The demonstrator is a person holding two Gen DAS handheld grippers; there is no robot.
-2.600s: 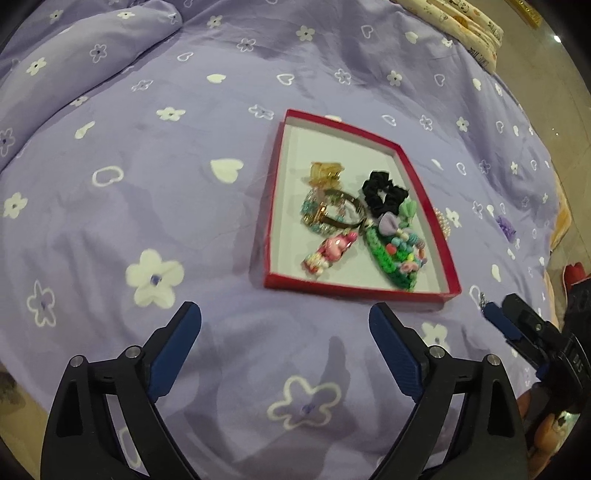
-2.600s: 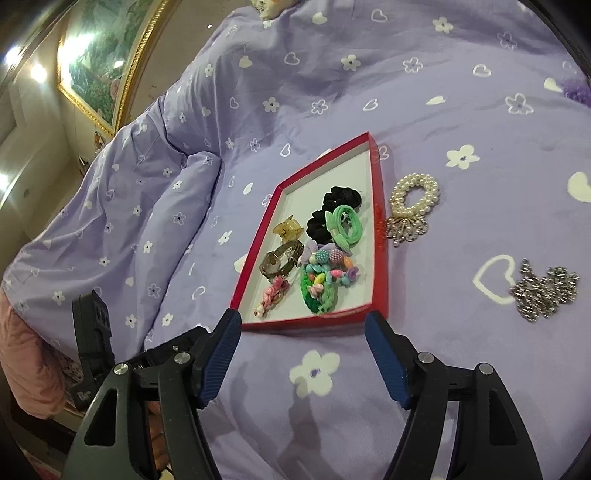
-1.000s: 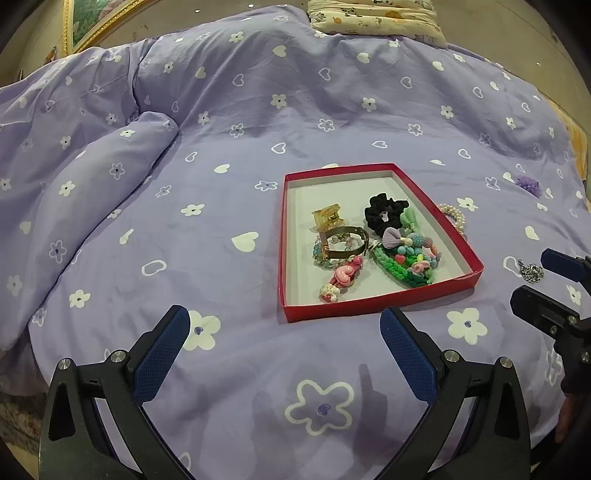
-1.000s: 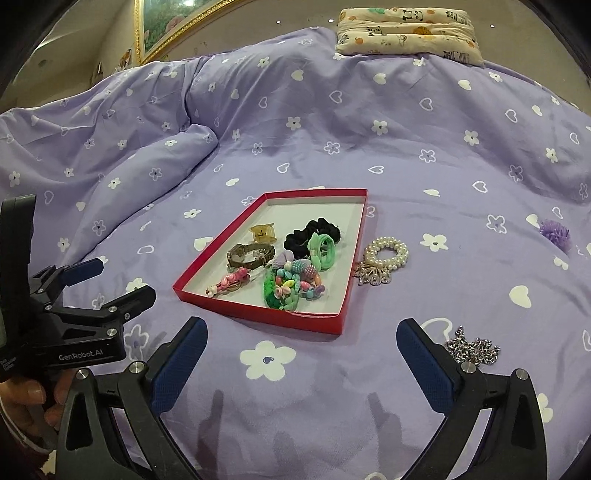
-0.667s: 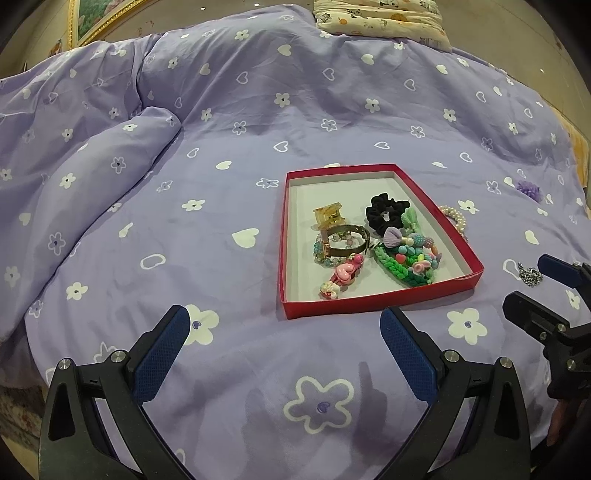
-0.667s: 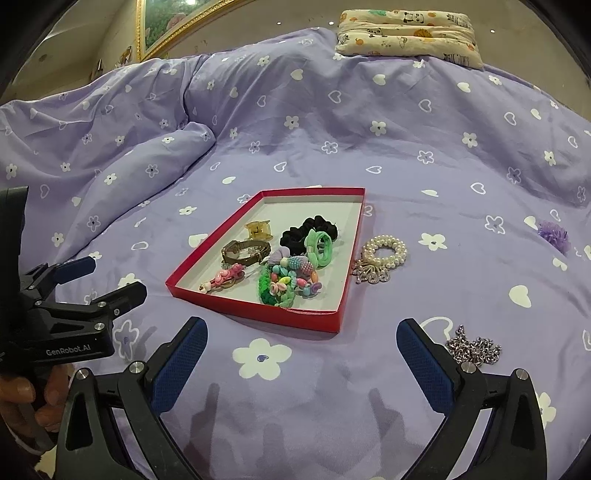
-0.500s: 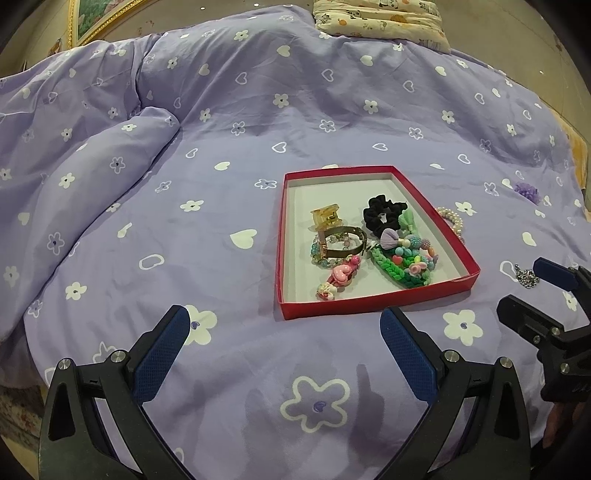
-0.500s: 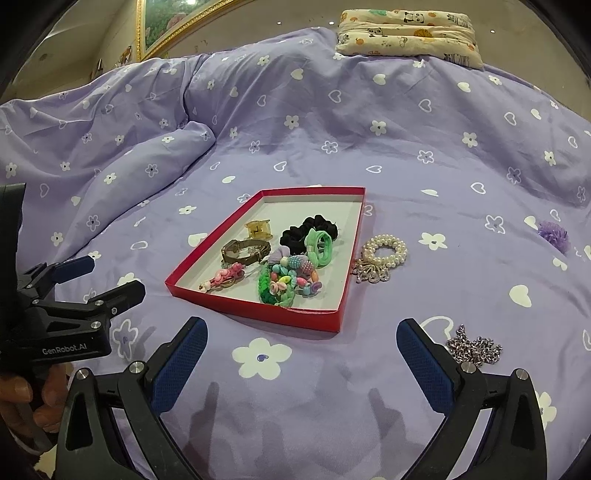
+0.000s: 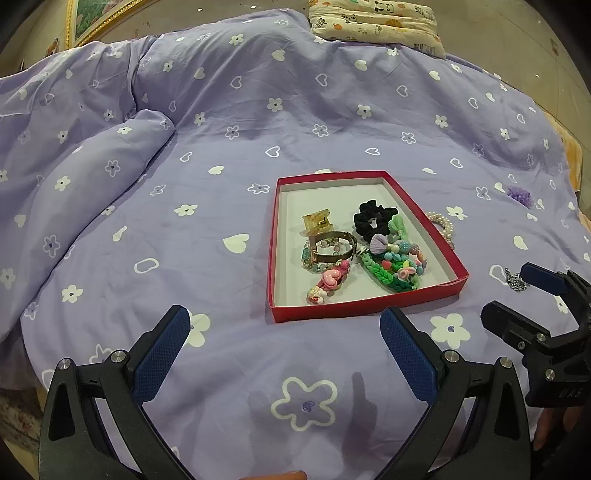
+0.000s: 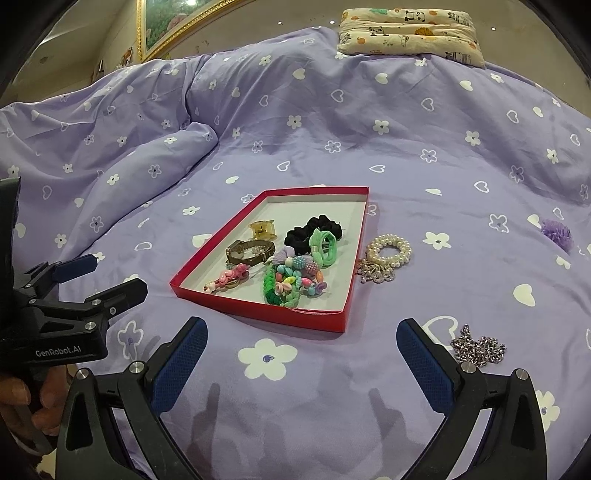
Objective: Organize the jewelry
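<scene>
Bed: a lilac duvet [image 10: 369, 110] printed with white flowers and hearts covered the bed and was bunched into a fold at the left.
Room: a patterned pillow [image 10: 410, 33] lay at the far end; a gold picture frame [image 10: 162, 29] hung on the wall at far left.
Tray: one red tray [image 10: 258, 308] with a pale floor sat mid-bed, its long axis running near to far and a short side facing the tongs.
In the tray, counted: one amber claw clip [image 10: 263, 229], one brown strap bracelet [image 10: 249, 250], one black scrunchie [image 10: 299, 232], one light green hair tie [image 10: 325, 245], one pink charm clip [image 10: 231, 277], one green braided band [image 10: 284, 290] with coloured beads.
Outside the tray, counted: one pearl bracelet [image 10: 389, 253] just right of the tray's right wall, one silver chain [image 10: 478, 349] nearer and further right, one purple flower piece [image 10: 556, 232] well apart at far right.
Left tongs [image 9: 284, 345]: spread wide, holding nothing, above the duvet near the tray's near edge.
Right tongs [image 10: 301, 356]: spread wide, holding nothing, with the silver chain just beside the right finger.
</scene>
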